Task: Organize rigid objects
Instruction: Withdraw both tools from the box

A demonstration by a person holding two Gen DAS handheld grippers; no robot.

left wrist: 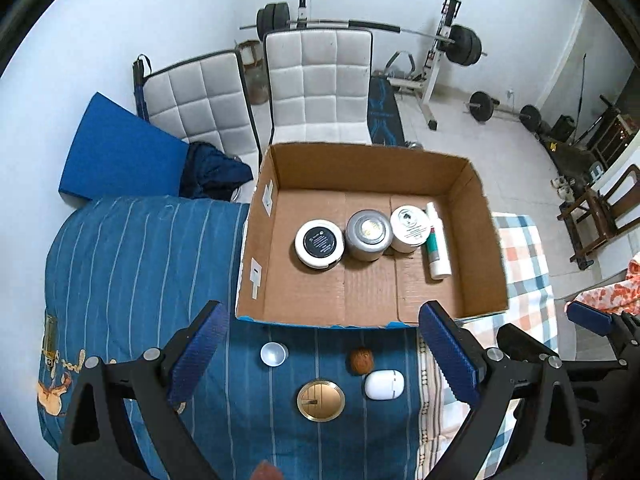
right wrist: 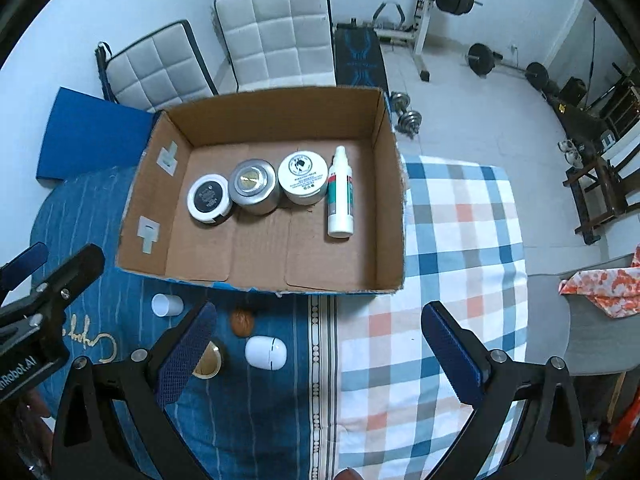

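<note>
The cardboard box [left wrist: 476,216] is being filled on the bed: three jars and a spray bottle [right wrist: 340,192] are lined up inside. Four small items, including a white case [left wrist: 384,385], are waiting by its near edge. Both the left gripper [left wrist: 324,364] and right gripper [right wrist: 316,356] are being held wide open, empty; one must be lowered next.

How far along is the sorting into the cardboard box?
Done: three round jars and a white spray bottle lie in the brown cardboard box. In hand: nothing; both hand-held grippers are open. Left on the bedspread: small white cup, brown nut, white oval case, gold round tin.
</note>
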